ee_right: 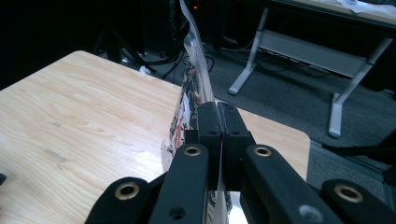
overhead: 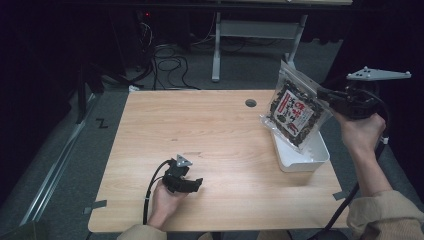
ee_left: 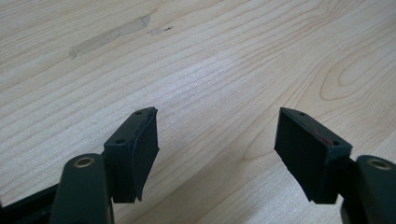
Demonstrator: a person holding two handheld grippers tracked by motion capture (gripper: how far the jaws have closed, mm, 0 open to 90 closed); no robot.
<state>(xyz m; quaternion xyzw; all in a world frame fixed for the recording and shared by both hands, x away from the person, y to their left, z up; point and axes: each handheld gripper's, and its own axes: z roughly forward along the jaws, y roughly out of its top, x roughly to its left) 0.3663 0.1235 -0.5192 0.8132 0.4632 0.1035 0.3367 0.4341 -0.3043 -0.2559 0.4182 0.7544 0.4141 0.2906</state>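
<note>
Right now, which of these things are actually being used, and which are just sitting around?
In use:
- right tool, shut on the snack bag
- white tray under the bag

Lying about:
- left tool, open, low over bare table
- cables on the floor behind
- desk frame farther back

A light wood counter (overhead: 215, 130) with a round cable hole (overhead: 250, 103) near its far edge stands on grey carpet (overhead: 250, 65) in a dim room, its far side lost in black shadow. Beyond it stands a second desk on a pale metal frame (overhead: 260, 35), and a tangle of black cables (overhead: 167, 62) lies on the floor to that frame's left, near dark equipment showing a small red light (overhead: 146, 14). A metal rail (overhead: 55, 165) runs along the floor at the left, and grey tape tabs (overhead: 99, 205) mark the counter's near corners.
</note>
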